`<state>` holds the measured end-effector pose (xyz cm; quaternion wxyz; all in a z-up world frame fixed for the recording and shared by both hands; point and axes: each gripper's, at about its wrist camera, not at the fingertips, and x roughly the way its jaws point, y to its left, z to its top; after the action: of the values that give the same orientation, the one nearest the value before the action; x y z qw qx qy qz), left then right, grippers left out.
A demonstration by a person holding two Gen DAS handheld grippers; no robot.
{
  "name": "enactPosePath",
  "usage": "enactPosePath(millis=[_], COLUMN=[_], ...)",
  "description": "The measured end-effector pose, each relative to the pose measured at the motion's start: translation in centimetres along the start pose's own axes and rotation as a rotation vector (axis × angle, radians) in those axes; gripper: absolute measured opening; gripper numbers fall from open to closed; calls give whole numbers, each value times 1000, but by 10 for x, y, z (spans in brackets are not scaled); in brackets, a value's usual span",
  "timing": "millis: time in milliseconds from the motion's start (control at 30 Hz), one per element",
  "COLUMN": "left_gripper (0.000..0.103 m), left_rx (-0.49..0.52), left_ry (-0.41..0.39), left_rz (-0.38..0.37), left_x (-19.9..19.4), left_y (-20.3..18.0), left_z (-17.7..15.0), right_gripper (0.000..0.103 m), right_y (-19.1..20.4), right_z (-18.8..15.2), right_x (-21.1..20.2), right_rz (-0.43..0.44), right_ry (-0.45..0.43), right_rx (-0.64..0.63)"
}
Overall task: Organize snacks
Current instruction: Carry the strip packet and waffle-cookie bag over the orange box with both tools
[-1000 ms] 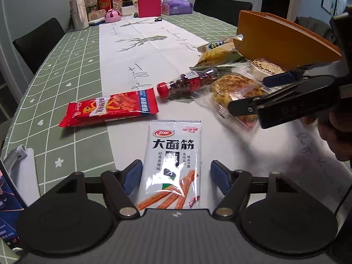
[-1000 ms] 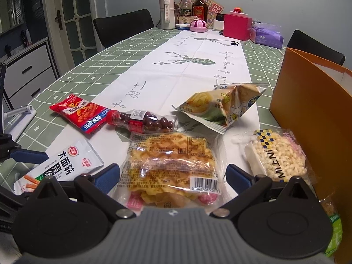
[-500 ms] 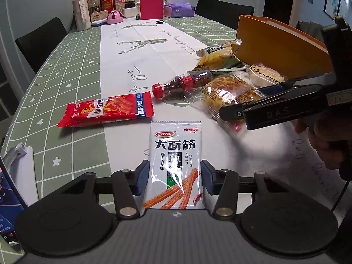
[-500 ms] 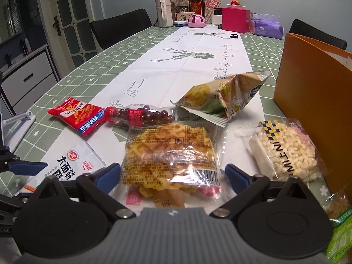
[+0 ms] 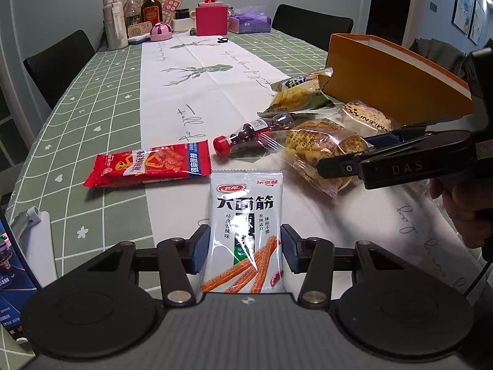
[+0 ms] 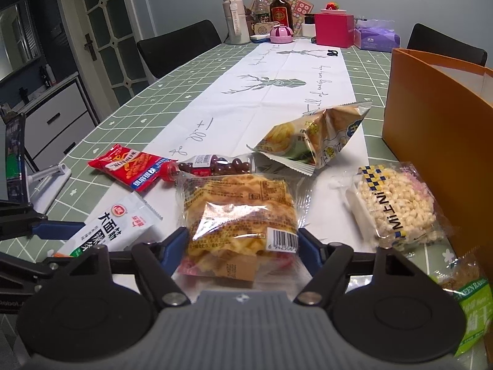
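My left gripper (image 5: 243, 246) is shut on the near end of a white spicy-strip packet (image 5: 245, 203) that lies flat on the table runner. A clear packet of waffle biscuits (image 6: 240, 209) sits between the closing jaws of my right gripper (image 6: 242, 243), and both pads touch its squeezed wrapper. In the left wrist view the right gripper (image 5: 342, 154) reaches in from the right over that waffle packet (image 5: 317, 148). Around them lie a red snack packet (image 5: 151, 168), a small bottle of chocolate beans (image 5: 255, 131), a yellow chip bag (image 6: 314, 135) and a puffed-rice packet (image 6: 397, 203).
An open orange box (image 6: 440, 123) stands at the right of the table, with a green packet (image 6: 468, 302) at its near corner. Bottles and a pink box (image 5: 211, 20) crowd the far end. A phone on a stand (image 6: 15, 160) is at the left edge. Black chairs surround the table.
The left jaws closed in from wide apart onto the white packet's sides. The right jaws narrowed from fully wide until they met the waffle packet. Both hands stayed nearly in place.
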<state>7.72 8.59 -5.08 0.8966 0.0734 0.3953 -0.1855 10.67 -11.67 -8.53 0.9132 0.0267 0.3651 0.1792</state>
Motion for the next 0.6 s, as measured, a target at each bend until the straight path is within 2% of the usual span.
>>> enactPosePath(millis=[600], left_gripper=[56], left_rx=[41], left_ry=[-50], left_rz=[8], left_x=[-17], left_y=[-18], left_z=[19], right_gripper=[71], right_y=[-15], right_z=[1], right_x=[-43], right_rz=[-3], right_ry=[-57], right_rx=[11])
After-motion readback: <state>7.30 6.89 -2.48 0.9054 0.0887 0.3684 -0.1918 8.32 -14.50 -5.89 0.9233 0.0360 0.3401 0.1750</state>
